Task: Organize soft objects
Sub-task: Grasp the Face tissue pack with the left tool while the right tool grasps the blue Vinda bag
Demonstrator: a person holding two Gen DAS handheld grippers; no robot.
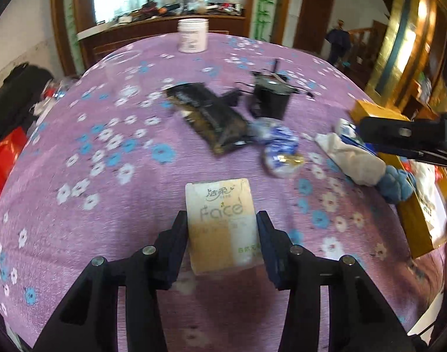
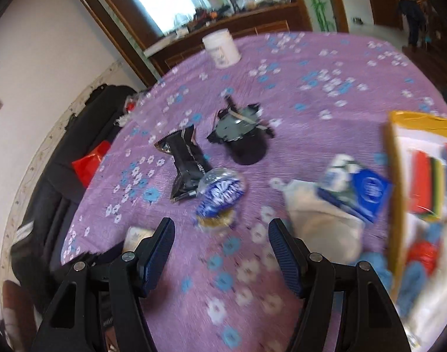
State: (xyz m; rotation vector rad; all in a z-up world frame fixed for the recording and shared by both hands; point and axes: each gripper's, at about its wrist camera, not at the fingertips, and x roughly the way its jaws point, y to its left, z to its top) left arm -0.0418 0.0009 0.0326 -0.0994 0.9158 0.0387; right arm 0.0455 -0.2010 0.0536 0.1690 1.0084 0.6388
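Clamping beige "Face" tissue pack (image 1: 220, 223), your left gripper (image 1: 222, 234) pinches its sides above purple floral tablecloth (image 1: 112, 205); your right gripper (image 2: 222, 243) spread, empty.

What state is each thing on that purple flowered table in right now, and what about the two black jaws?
Beige tissue pack: flat on the cloth, clamped between the left jaws.
Left gripper: shut on the pack.
Right gripper: open, empty.
Black foil snack bag: lying flat, apparently torn open at one end.
Blue-and-white wrapped snack: lying loose, crumpled.
White plastic jar: upright, lid on.
Cream cloth bundle: slumped beside the yellow box.
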